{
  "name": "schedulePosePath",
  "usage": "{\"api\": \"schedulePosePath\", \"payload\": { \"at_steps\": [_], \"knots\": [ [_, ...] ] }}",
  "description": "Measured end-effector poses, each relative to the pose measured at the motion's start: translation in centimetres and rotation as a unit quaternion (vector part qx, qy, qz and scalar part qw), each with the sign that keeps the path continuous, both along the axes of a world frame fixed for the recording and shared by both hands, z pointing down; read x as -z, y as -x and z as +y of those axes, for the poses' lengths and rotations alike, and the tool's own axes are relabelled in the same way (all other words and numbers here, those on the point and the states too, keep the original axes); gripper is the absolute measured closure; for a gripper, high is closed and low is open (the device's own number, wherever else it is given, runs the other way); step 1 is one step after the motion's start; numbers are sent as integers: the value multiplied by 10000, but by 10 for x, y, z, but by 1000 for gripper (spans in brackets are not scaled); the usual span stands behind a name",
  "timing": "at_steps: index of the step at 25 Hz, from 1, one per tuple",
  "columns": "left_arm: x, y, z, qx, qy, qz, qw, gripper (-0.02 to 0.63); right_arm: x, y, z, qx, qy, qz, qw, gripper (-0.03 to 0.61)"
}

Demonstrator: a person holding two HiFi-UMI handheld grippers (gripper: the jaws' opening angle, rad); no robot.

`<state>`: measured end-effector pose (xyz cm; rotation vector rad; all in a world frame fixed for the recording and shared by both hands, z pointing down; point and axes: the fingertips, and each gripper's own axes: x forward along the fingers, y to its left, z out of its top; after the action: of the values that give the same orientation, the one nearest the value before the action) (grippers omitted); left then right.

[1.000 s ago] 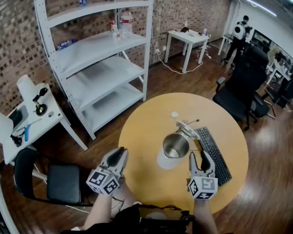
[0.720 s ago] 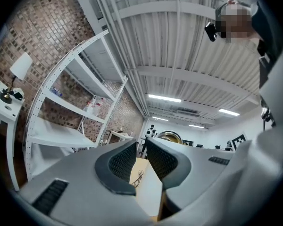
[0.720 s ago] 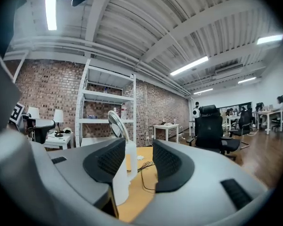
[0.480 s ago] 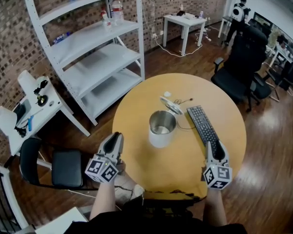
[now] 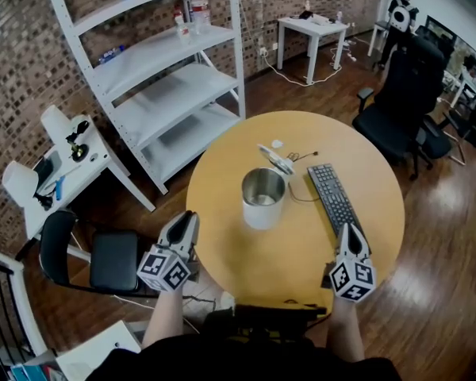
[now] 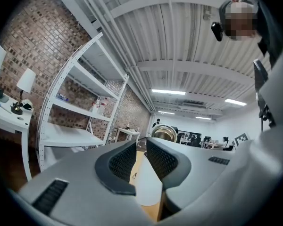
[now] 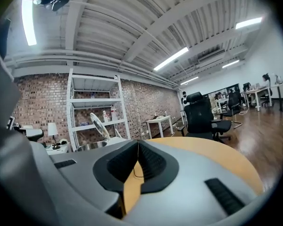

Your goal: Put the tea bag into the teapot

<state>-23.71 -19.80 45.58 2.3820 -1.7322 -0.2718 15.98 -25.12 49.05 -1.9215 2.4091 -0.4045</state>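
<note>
While the right gripper (image 5: pixel 346 230) hangs at the near right edge of the worktop (image 5: pixel 246 260), its jaws have just been closing. They now meet at the tips with nothing between the pads, so I read this gripper as empty. Its tips sit at the near end of the keyboard (image 5: pixel 333 198).

The left gripper (image 5: pixel 189 217) hangs at the near left edge of the worktop. Its jaws stand a narrow gap apart and hold nothing. In the left gripper view, the teapot rim shows ahead, just above the jaw tips.

The teapot (image 5: pixel 263 198) is a steel vessel, upright and open-topped, near the middle of the worktop. It stands between the two grippers, farther out, and well apart from both. Its lid (image 5: pixel 276 159) lies on the worktop just beyond it. I cannot locate the tea bag in any view; the teapot interior is too small to read.

Past the worktop stand a white rack (image 5: pixel 166 78), a black chair (image 5: pixel 115 260) at the near left and an office chair (image 5: pixel 401 101) at the far right.
</note>
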Motion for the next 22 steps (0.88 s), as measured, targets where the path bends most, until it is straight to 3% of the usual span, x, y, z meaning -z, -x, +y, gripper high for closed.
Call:
{"api": "schedulePosePath", "payload": {
  "at_steps": [6,13,22],
  "knots": [
    [5,-21,-9,-184,-171,-77,9997,565,-6,-14,3,-29,39,-47,10000,569],
    [6,-23,-18,-60,-264,52,9996,565,-4,-26,5,-84,8,-5,10000,569],
    [-7,-37,-25,-221,-240,115,9994,565,-11,-21,4,42,-35,146,9999,569]
  ]
}}
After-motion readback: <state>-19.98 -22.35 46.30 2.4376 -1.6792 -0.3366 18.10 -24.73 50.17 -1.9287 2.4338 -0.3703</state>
